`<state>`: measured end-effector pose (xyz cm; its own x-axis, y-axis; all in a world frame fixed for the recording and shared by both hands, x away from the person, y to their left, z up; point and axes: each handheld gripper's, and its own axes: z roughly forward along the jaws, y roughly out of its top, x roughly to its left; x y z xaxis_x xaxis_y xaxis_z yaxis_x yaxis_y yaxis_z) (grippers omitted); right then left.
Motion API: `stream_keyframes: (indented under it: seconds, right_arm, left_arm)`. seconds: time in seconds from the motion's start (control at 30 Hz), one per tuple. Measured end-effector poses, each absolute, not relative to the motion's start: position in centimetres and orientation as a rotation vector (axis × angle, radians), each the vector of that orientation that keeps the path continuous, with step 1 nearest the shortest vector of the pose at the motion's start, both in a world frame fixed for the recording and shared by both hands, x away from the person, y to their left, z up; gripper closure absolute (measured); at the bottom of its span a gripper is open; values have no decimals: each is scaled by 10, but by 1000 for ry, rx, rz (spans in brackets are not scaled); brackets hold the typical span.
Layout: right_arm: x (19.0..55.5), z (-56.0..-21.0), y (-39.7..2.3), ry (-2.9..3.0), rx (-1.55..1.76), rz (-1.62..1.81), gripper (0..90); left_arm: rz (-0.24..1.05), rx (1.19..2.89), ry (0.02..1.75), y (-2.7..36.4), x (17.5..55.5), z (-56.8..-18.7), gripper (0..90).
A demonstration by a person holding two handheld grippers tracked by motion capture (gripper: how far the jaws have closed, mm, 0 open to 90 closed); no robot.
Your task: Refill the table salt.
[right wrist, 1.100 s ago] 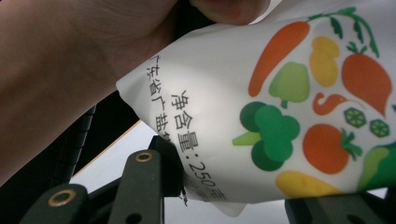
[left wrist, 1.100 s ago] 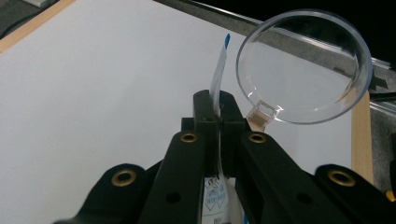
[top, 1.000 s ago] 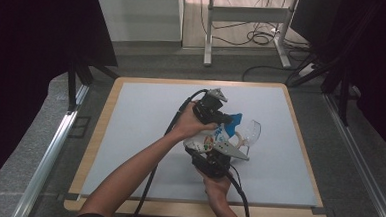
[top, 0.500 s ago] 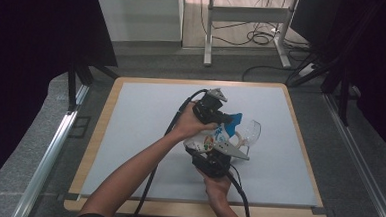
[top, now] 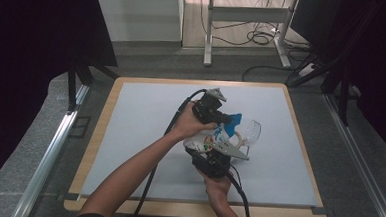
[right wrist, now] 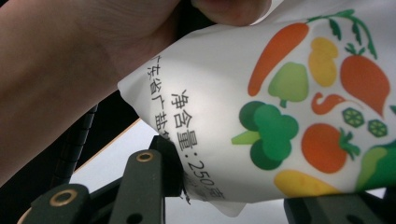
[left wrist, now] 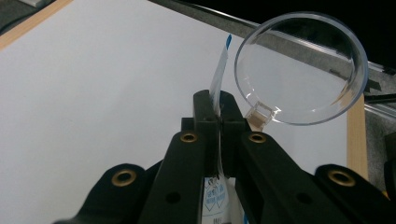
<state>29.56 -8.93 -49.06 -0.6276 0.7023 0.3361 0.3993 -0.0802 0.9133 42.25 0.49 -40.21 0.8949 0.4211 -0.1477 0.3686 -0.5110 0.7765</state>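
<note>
Pouch [top: 210, 139] of white plastic printed with vegetables hangs between my two tongs, just above the middle of the grey mat [top: 140, 121], a little right of centre. My left gripper [left wrist: 218, 122] has its jaws pressed tight together on the pouch's thin top edge, which ends in a blue strip [top: 234, 119]. My right gripper [top: 213, 157] comes in from the near side; in its own view the jaws stand part-way open, one on each side of the pouch's body [right wrist: 299, 116], and they seem to grip it, though the right-hand jaw is mostly hidden. A clear plastic cup [top: 248, 133] lies tipped on the mat just to the right of the pouch, its mouth turned toward my left gripper. I judge the work about half done: the pouch is lifted and held at both ends, yet its top looks unopened and the cup looks empty, so opening and pouring are left.
</note>
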Motion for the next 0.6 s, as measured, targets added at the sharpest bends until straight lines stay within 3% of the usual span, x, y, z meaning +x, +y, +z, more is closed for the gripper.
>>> stream_keyframes:
  seconds: [0.6]
  right_arm:
    - [296, -489, -91, 1934, 1227, 1776, 626]
  left_arm:
    - [56, 2160, 562, 2, 426, -402, 897]
